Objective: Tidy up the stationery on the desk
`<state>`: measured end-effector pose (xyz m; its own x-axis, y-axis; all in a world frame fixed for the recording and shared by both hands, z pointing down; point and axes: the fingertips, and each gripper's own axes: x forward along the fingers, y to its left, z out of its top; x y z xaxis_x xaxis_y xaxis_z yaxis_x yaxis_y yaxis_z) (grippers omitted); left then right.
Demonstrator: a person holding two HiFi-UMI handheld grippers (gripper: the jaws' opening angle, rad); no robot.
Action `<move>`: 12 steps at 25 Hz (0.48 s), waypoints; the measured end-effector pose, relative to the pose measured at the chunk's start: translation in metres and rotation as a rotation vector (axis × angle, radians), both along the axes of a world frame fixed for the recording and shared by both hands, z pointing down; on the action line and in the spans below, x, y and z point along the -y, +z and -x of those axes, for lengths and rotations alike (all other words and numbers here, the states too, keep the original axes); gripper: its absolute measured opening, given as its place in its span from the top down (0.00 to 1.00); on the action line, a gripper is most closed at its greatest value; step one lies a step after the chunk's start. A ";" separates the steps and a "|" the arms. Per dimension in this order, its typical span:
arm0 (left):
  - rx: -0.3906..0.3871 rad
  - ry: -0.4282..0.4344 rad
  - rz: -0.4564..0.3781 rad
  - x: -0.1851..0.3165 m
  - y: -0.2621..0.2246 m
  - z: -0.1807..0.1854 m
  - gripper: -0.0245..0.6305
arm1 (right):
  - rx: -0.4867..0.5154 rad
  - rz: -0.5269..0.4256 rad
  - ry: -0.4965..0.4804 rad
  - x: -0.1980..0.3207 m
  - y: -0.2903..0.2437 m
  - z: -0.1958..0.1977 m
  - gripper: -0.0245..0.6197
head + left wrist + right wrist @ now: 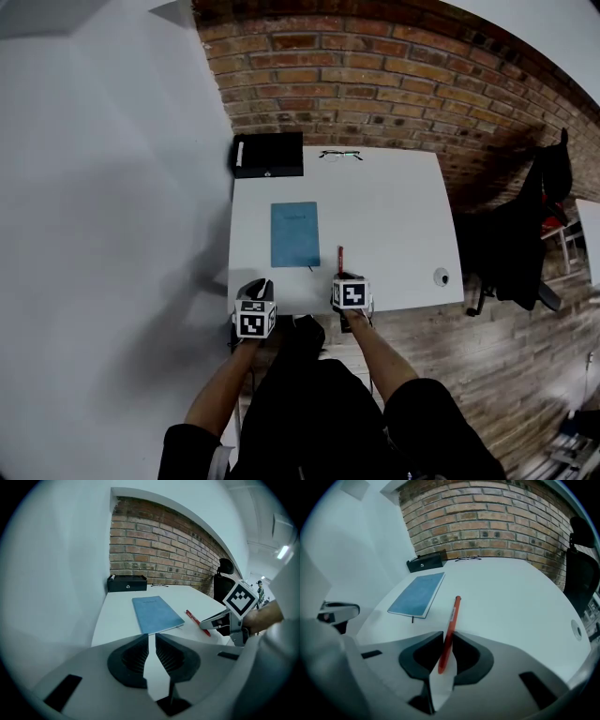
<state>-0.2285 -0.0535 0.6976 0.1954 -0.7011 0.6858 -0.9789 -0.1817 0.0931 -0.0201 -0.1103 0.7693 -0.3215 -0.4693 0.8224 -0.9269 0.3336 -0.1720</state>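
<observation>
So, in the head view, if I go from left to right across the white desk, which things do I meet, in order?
blue notebook → red pen → round cable hole. The black box and the glasses at the far edge overlap these sideways, so they are left out.

The bench (394, 216) is smooth, matt white. The blue notebook (294, 234) has a matt paper cover; the red pen (451, 625) is glossy plastic. My fingers (133, 660) carry dark ribbed pads in matt grey plastic. The brick wall (375, 84) is rough, the floor (497, 356) planked wood.
</observation>
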 end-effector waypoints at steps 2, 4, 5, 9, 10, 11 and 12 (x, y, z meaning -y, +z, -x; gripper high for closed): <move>0.002 0.005 0.005 0.001 0.001 -0.001 0.89 | 0.009 0.013 -0.024 -0.001 0.001 0.003 0.85; 0.003 0.009 0.008 0.004 0.002 -0.001 0.89 | 0.022 0.022 -0.029 0.001 0.000 0.005 0.86; 0.003 0.010 0.008 0.007 0.003 -0.001 0.89 | 0.030 0.018 -0.027 0.003 -0.001 0.005 0.86; -0.001 0.013 0.008 0.016 0.004 -0.005 0.89 | 0.046 -0.007 -0.021 0.012 -0.006 0.004 0.86; -0.003 0.015 0.009 0.019 0.004 -0.006 0.89 | 0.049 -0.012 -0.017 0.015 -0.008 0.003 0.86; -0.005 0.017 0.009 0.022 0.003 -0.007 0.89 | 0.051 -0.018 -0.014 0.018 -0.011 0.003 0.86; -0.007 0.020 0.009 0.025 0.003 -0.009 0.89 | 0.053 -0.023 -0.011 0.022 -0.013 0.002 0.86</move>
